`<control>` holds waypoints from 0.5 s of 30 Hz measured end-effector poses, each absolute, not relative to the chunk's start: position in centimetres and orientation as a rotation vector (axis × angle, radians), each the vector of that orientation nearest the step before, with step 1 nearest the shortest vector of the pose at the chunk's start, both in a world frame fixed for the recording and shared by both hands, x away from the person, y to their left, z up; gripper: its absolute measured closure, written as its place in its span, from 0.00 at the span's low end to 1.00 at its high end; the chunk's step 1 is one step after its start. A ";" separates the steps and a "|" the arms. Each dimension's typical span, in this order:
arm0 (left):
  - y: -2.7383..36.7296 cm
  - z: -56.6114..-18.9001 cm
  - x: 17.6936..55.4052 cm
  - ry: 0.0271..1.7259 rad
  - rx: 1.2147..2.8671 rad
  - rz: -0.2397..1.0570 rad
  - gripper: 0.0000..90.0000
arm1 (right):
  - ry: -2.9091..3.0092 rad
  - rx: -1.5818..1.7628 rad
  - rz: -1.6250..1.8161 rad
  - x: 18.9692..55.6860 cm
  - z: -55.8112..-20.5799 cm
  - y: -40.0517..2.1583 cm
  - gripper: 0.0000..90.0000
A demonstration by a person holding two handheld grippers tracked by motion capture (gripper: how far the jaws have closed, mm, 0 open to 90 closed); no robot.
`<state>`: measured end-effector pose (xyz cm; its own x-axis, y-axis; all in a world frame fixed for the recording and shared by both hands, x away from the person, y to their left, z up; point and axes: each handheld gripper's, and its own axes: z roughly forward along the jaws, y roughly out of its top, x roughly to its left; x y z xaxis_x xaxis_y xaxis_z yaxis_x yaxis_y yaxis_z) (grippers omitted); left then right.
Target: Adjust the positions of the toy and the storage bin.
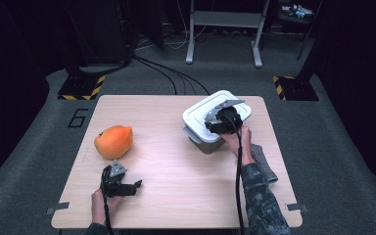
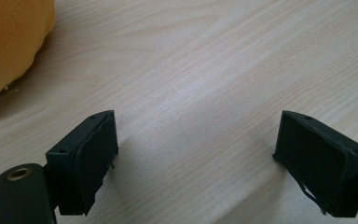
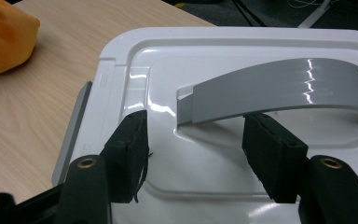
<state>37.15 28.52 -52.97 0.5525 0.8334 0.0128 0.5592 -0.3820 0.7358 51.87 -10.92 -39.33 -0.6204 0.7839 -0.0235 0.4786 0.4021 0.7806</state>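
Black jaws of the right gripper [image 3: 193, 156] stand apart over the white box's [image 1: 201, 128] grey handle [image 3: 279, 88], gripping nothing; judged next: close on it. Left gripper [image 1: 136, 185] waits open.

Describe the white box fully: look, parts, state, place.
The box is glossy white plastic with a grey body below. Its lid is on, rounded at the corners, with a grey arched handle on top and a grey side clip. It stands upright at the table's far right. The right gripper hovers over the lid, jaws open, gripping nothing.
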 end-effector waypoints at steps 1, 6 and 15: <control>28.5 -53.0 37.1 1.116 2.092 0.505 0.14 | 2.270 1.097 1.086 52.0 -39.4 -10.9 0.45; 28.5 -53.0 37.1 1.116 2.092 0.505 0.14 | 2.271 1.113 1.136 52.7 -39.7 -10.8 0.45; 28.5 -53.0 37.1 1.115 2.093 0.505 0.14 | 2.279 1.114 1.186 52.7 -40.0 -10.8 0.45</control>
